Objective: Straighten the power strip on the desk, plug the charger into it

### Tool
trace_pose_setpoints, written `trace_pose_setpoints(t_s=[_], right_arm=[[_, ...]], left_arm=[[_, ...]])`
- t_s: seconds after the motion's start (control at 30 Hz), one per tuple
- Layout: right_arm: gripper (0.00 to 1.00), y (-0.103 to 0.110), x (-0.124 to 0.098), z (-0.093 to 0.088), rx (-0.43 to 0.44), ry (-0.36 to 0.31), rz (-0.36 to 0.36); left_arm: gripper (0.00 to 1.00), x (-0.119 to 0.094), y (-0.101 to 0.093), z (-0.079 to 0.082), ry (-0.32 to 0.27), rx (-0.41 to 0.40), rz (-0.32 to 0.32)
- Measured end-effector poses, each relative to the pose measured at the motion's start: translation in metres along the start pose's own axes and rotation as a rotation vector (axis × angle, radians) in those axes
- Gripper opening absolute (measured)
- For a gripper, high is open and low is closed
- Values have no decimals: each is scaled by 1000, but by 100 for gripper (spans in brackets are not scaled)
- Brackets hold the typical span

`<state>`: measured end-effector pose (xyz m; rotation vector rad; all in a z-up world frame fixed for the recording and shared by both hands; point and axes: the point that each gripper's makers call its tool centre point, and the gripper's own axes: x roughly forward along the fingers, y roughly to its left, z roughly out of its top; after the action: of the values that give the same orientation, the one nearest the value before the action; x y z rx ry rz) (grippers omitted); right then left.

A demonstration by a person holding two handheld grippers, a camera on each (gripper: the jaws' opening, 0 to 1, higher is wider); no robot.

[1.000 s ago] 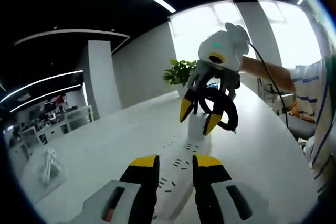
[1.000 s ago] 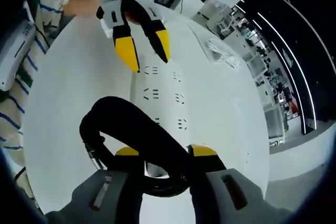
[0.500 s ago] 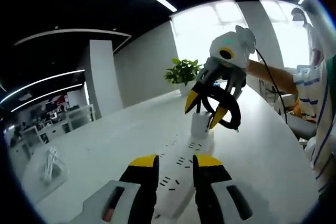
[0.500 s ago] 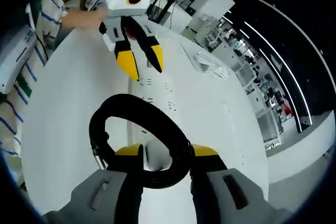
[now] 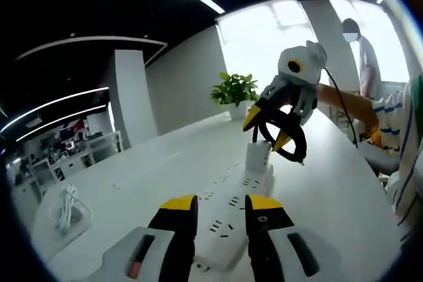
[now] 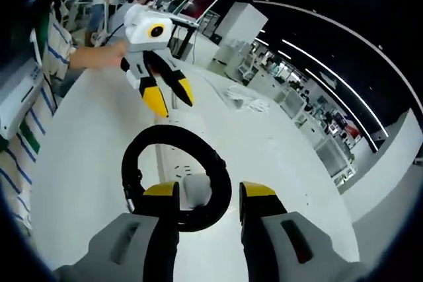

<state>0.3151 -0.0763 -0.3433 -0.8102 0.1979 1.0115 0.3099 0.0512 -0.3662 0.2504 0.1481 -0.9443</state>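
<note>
We see the strip point(image 5: 238, 212) lying on the desk point(image 5: 132, 183) in the lower centre of the left gripper view, running away from us toward the middle of the frame. The white charger point(image 5: 258, 156) stands on its far end, apparently seated in an outlet, though we cannot tell how deep the pins sit.

Our left gripper point(image 5: 220, 208) rises from the bottom of that view with its jaws apart, holding nothing, just above the near end of the strip. Our right gripper point(image 6: 208, 195) comes up from the bottom of its own view with the jaws set either side of the charger point(image 6: 196, 188); whether they press on it or merely flank it we cannot tell. The black cable point(image 6: 175, 176) arches in a loop over the left jaw, toward the centre of the frame.

We judge the strip to be rigid, light plastic that will slide readily on the smooth desk, so it is best taken across its narrow width near an end. The charger looks hard and slick, best held by its flat sides, and pushed straight down. The cable seems springy and could tug the charger sideways.

No container shows. A white cord bundle point(image 5: 63, 206) lies at the left of the left gripper view, and a plant point(image 5: 232, 90) stands upper centre.
</note>
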Motion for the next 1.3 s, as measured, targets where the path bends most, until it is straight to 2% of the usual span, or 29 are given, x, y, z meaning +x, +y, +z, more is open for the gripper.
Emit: trace_pose_setpoints(t_s=[0.2, 0.57, 0.87, 1.07, 1.3], right_arm=[[35, -5, -13, 2, 110, -115, -42], [34, 0, -25, -13, 198, -186, -74], [33, -7, -46, -14, 334, -314, -181], [34, 2, -49, -30, 386, -305, -194], [32, 16, -39, -49, 415, -254, -171]], left_arm=[[29, -4, 6, 1, 8, -1, 21], [29, -7, 10, -2, 38, 25, 37], [29, -10, 12, -4, 55, 20, 42], [28, -13, 13, -6, 70, 7, 37], [29, -13, 10, -13, 104, -7, 12]])
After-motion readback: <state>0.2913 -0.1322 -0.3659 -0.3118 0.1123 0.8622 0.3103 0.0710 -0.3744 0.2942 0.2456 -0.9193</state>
